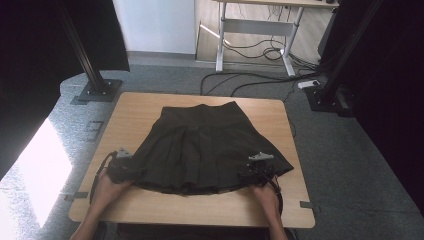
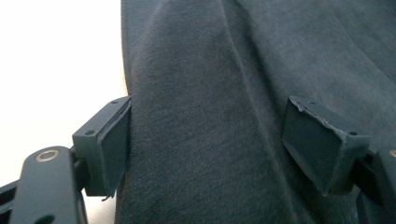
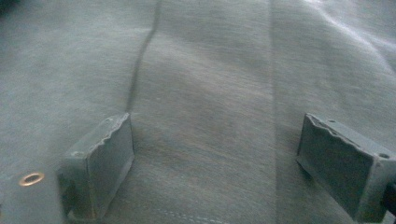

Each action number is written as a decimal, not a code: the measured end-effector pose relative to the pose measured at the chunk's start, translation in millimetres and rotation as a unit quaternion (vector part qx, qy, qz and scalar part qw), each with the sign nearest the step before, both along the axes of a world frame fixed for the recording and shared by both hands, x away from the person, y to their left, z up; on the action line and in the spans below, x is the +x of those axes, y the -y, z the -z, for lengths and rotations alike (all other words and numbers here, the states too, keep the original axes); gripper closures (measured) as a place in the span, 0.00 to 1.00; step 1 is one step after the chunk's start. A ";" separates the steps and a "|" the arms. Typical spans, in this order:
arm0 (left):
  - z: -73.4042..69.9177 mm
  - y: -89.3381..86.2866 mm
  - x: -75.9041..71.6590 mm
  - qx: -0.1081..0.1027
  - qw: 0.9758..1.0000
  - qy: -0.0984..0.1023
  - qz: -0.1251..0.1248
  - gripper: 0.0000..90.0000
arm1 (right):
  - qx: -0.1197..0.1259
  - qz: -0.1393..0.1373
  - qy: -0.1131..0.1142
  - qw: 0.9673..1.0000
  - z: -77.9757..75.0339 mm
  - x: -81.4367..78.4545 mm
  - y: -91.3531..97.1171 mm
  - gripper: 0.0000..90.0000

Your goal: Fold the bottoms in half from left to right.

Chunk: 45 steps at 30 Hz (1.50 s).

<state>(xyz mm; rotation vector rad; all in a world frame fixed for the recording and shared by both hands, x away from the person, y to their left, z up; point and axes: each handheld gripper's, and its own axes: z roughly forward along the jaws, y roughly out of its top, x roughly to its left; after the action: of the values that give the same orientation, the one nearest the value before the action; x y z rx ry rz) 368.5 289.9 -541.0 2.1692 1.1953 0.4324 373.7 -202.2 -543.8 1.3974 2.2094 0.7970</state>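
I have the dark pleated skirt lying flat in the middle of the bench, waistband away from me, hem toward my edge. My left gripper sits at the hem's left corner, fingers spread with cloth lying between them, one finger right at the skirt's edge. My right gripper is at the hem's right corner, fingers spread wide over the fabric. The close views are dim, so contact with the cloth looks likely but unsure.
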 end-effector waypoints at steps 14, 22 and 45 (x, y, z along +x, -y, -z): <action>1.9 54.4 -65.1 -0.005 1.000 0.004 0.024 0.21 | 0.005 0.067 -0.010 0.998 1.9 25.7 57.0 0.05; -6.1 64.3 -72.9 -0.016 0.998 -0.005 0.052 0.16 | 0.008 0.073 -0.007 0.997 1.4 32.4 66.5 0.09; -73.5 10.0 57.0 -0.040 0.998 0.034 0.039 0.11 | 0.030 -0.089 0.021 0.995 -63.1 -29.8 -11.6 0.00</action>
<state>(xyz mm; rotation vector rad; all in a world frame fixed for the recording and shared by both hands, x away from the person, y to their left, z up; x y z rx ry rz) 425.5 279.9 -467.5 2.1085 1.0686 0.4147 343.9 -190.6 -480.8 1.2110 2.3182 0.9511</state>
